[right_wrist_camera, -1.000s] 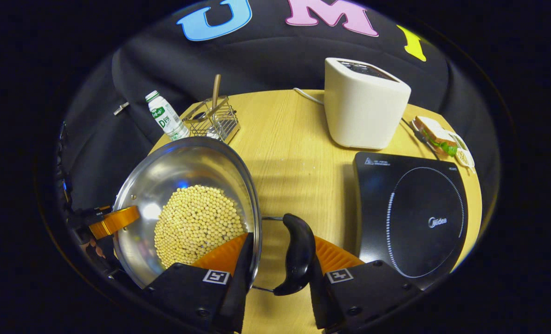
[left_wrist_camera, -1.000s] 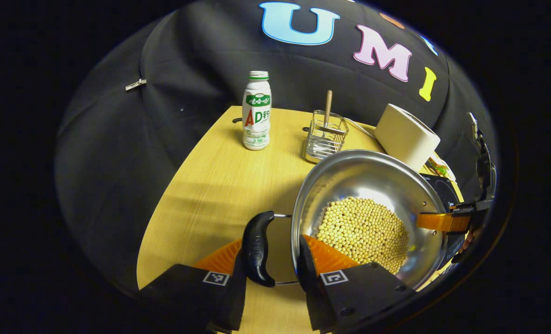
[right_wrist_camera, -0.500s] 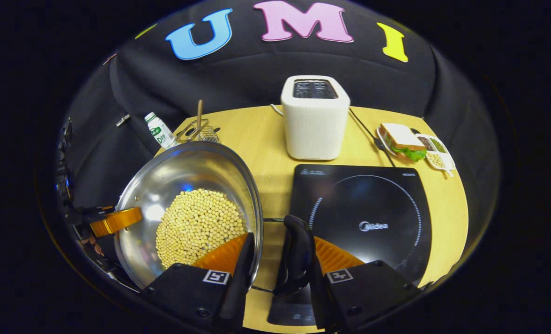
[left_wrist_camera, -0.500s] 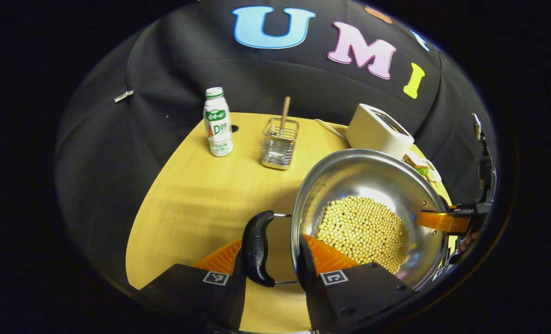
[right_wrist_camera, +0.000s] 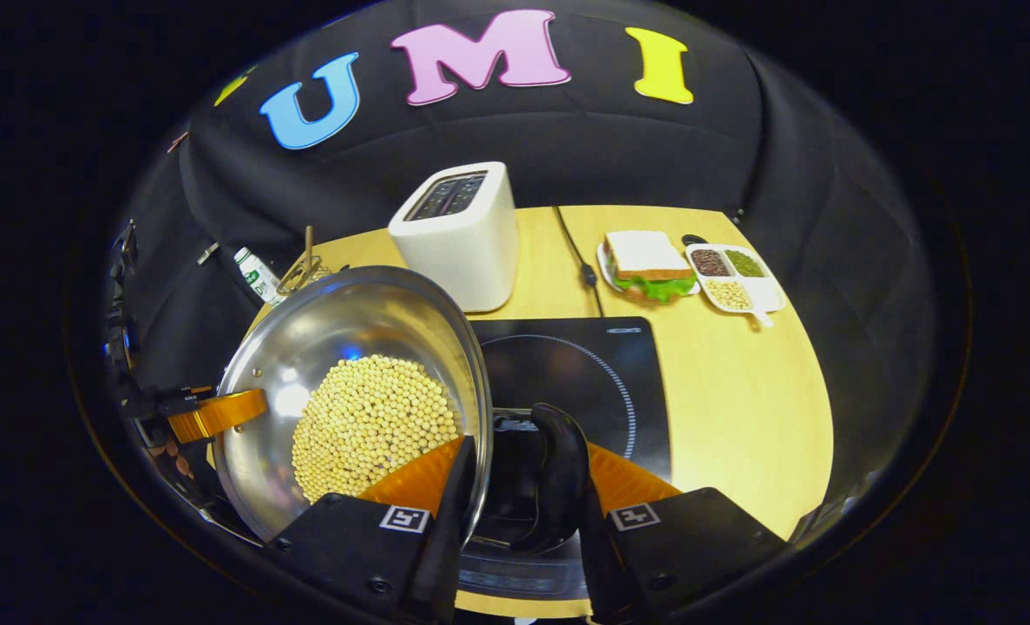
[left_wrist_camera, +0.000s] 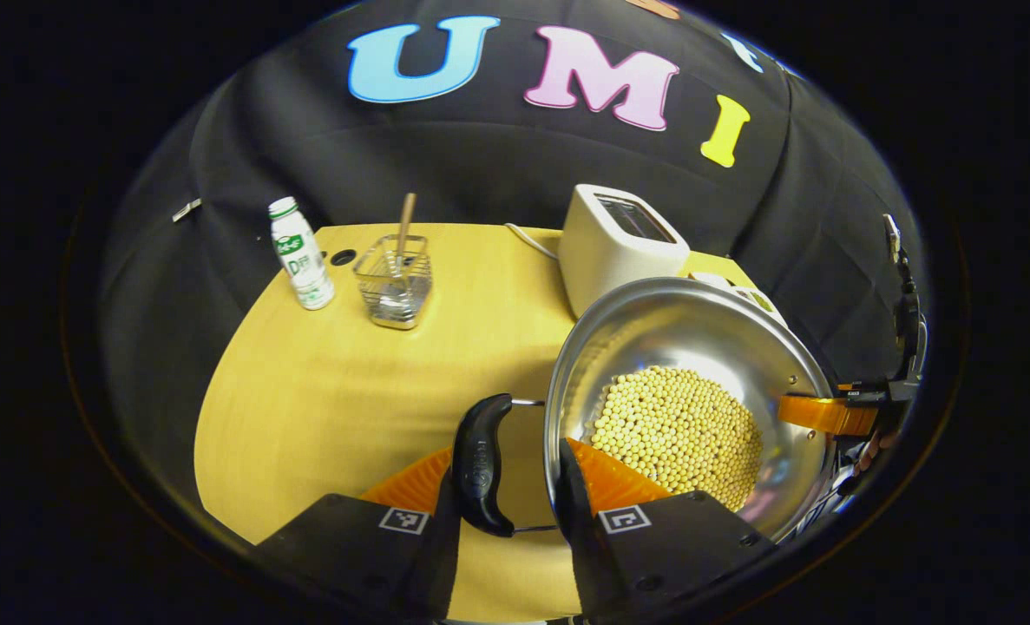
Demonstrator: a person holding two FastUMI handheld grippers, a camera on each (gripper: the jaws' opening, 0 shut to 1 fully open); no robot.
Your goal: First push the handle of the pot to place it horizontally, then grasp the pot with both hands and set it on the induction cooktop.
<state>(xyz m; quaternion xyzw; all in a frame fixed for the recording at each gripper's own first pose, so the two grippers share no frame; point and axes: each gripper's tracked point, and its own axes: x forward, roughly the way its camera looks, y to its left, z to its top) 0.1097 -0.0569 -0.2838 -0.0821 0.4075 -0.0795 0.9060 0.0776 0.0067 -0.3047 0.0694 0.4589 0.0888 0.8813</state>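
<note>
In the left gripper view, a milk bottle (left_wrist_camera: pixel 300 254) stands at the far left of the wooden table (left_wrist_camera: pixel 324 408), with a wire basket (left_wrist_camera: pixel 394 288) holding a wooden stick just to its right. Further right sits a white toaster (left_wrist_camera: pixel 614 246). My left gripper (left_wrist_camera: pixel 508 482) straddles the pot's (left_wrist_camera: pixel 645 347) left handle (left_wrist_camera: pixel 480 464): 1 finger lies outside the black grip, the other inside the rim over the soybeans (left_wrist_camera: pixel 679 434). The fingers stand a little apart, and I cannot tell whether both press on the handle. At the far right edge my other gripper reaches the pot's opposite rim.

In the right gripper view, my left gripper shows at the far left against the pot's (right_wrist_camera: pixel 341 321) rim. The soybeans (right_wrist_camera: pixel 371 425) fill the bottom. My right gripper (right_wrist_camera: pixel 523 482) is set the same way around the right handle (right_wrist_camera: pixel 558 477), 1 finger inside the rim, 1 outside the grip; whether both clamp it I cannot tell. The pot hangs over the left part of the induction cooktop (right_wrist_camera: pixel 584 373). Behind it stands the toaster (right_wrist_camera: pixel 462 230), then a sandwich (right_wrist_camera: pixel 649 265) on a plate and a divided dish (right_wrist_camera: pixel 731 278) of grains.
</note>
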